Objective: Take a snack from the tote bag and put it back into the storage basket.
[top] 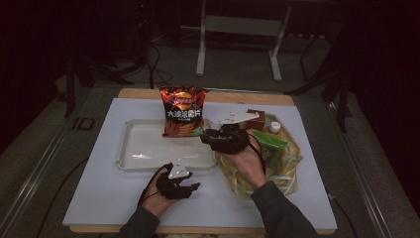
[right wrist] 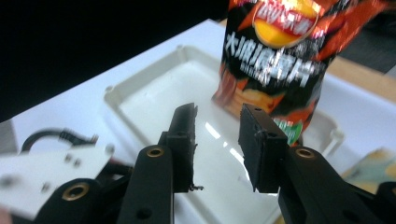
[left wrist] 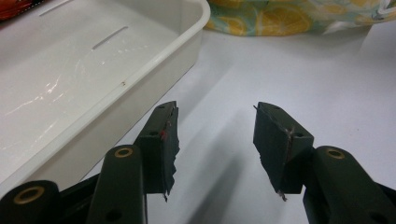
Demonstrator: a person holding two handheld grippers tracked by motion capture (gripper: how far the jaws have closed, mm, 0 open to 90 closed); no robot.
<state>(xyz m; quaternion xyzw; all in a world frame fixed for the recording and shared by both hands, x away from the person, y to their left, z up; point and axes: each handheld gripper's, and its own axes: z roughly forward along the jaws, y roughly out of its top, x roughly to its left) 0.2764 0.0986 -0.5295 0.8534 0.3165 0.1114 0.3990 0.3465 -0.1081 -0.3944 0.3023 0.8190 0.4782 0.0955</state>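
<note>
The tall red-and-orange foil crisp bag (top: 183, 112) stands upright at the white plastic tray's (top: 148, 161) far rim, at ten o'clock from the right gripper (top: 210, 137), the nearer one, whose jaws gape empty. The left gripper (top: 190, 187) rests spread, empty, near the tray's front edge.

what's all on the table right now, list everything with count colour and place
chip bag: 1, red-orange and black, upright at the tray's far right end
tray: 1, white, left-centre of the table
cloth bag: 1, lemon-print yellow-green, right of the tray
box: 1, brown, on the cloth bag's far side
bottle: 1, white cap, beside the box
packet: 1, green, on the cloth bag
table: 1, white top
left gripper: 1, black, open, near the tray's front edge
right gripper: 1, black, open, beside the chip bag
</note>
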